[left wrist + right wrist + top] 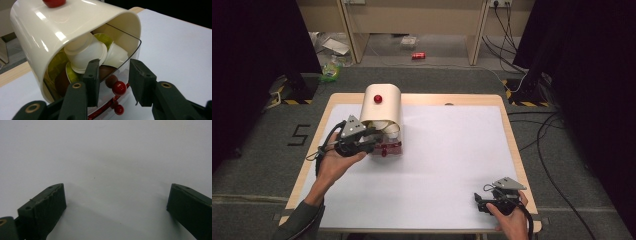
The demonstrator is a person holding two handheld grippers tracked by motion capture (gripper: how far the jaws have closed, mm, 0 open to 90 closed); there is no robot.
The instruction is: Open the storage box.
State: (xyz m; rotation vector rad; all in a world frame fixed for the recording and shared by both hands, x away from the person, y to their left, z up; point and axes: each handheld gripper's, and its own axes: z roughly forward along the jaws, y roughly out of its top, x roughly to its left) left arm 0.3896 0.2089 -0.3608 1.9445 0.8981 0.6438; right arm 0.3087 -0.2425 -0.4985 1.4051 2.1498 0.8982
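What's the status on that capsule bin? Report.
Done: nothing certain; the capsules sit inside the cream bin. In hand: the left gripper straddles the red knob on the clear front, pads apart from it. Left: probably grip and pull. The right gripper rests open.

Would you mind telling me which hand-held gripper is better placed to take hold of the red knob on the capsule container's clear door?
Left. The left hand-held gripper sits right at the capsule container, its jaws either side of the red knob. The right hand-held gripper rests at the table's near right corner, jaws wide apart.

Grey carpet floor (257,165), black curtains (252,60)
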